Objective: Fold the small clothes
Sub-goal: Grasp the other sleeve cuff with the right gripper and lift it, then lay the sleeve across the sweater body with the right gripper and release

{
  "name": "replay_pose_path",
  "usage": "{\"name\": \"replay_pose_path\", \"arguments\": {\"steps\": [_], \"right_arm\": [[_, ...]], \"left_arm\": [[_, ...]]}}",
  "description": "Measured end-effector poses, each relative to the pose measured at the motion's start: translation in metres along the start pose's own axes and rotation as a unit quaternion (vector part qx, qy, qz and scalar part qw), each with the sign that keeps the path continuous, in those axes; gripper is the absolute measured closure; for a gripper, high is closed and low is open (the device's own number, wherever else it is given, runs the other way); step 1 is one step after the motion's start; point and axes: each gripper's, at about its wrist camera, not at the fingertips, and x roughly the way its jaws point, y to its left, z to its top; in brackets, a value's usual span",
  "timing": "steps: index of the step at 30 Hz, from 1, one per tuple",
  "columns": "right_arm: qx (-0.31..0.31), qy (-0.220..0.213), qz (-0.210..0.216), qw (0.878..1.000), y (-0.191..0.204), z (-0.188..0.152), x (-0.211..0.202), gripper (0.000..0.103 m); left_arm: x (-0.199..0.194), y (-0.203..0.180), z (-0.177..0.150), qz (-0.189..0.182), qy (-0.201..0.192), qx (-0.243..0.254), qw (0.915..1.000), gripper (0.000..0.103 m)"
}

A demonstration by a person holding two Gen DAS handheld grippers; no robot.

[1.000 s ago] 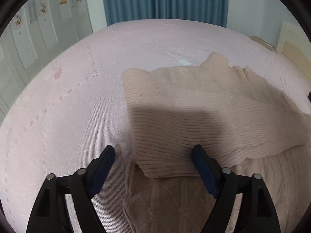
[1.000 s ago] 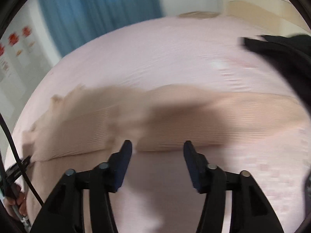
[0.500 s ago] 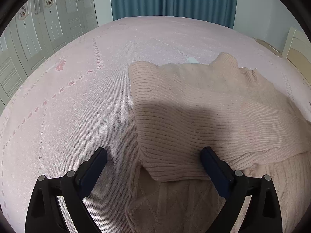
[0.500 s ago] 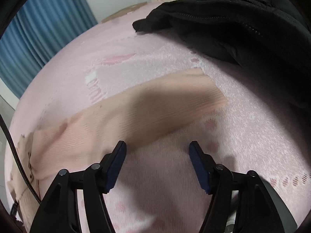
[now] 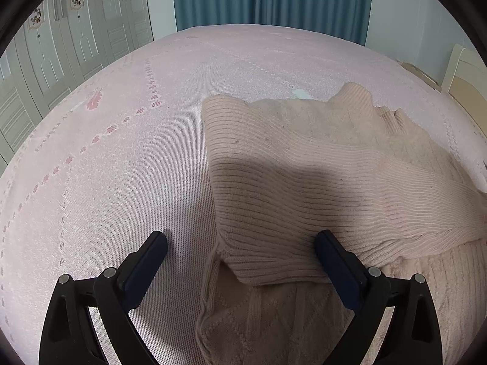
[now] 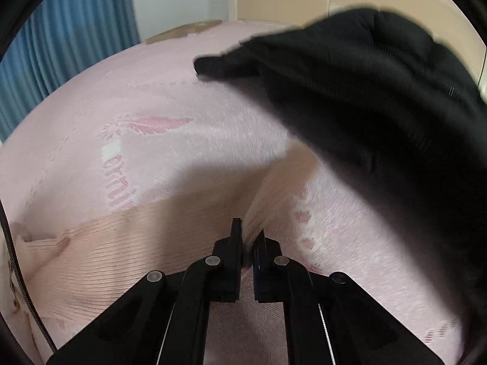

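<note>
Two grippers, two states: the left gripper [image 5: 240, 252] stands spread wide above the pink bedspread [image 5: 121, 167], gripping nothing — the beige sweater's [image 5: 304, 182] folded ribbed sleeve lies between its fingers. The right gripper [image 6: 248, 237] is clamped on the other sleeve's cuff [image 6: 268, 194], beside a black jacket [image 6: 380, 91].

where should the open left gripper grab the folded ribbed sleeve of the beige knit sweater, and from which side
Take the ribbed cuff end of the beige knit sweater's folded sleeve, coming from the near side. That free edge lies between the open left gripper fingers, slightly raised off the sweater body, so one finger could probably slip under.
</note>
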Motion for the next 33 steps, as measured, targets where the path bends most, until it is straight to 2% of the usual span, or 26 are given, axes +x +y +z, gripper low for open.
{"name": "replay_pose_path", "arguments": {"steps": [3,8,13,18,22,25,29,31,32,33], "right_arm": [[-0.023,-0.042,-0.008,0.999,0.014,0.008,-0.037,0.098],[-0.029,-0.075,0.012,0.997,0.040,0.029,-0.090,0.098],[-0.048,-0.107,0.064,0.991,0.087,0.038,-0.158,0.098],[-0.100,-0.124,0.117,0.980,0.159,0.034,-0.213,0.098],[-0.145,-0.133,0.177,0.964,0.235,0.014,-0.258,0.098],[-0.175,-0.131,0.228,0.949,0.295,-0.007,-0.290,0.098],[-0.228,-0.100,0.301,0.921,0.379,-0.049,-0.320,0.098],[-0.256,-0.065,0.340,0.903,0.411,-0.074,-0.323,0.089],[-0.275,-0.035,0.364,0.889,0.427,-0.088,-0.320,0.083],[-0.289,-0.010,0.376,0.880,0.437,-0.100,-0.316,0.073]], "left_arm": [[-0.001,0.001,0.000,-0.004,0.000,-0.003,1.0000,0.003],[-0.004,0.006,-0.001,-0.013,-0.004,-0.012,0.9998,0.003],[-0.021,0.027,-0.001,-0.047,0.013,-0.042,0.9979,0.005],[-0.058,0.069,-0.007,-0.062,-0.002,-0.068,0.9958,0.005],[-0.077,0.104,-0.014,-0.043,-0.007,-0.065,0.9969,0.005],[-0.088,0.137,-0.024,-0.038,-0.007,-0.088,0.9954,0.005],[-0.091,0.167,-0.036,-0.044,0.007,-0.112,0.9928,0.005],[-0.090,0.173,-0.042,-0.043,0.012,-0.113,0.9926,0.005],[-0.089,0.173,-0.044,-0.041,0.016,-0.111,0.9929,0.005],[-0.088,0.174,-0.046,-0.040,0.019,-0.108,0.9932,0.005]]}}
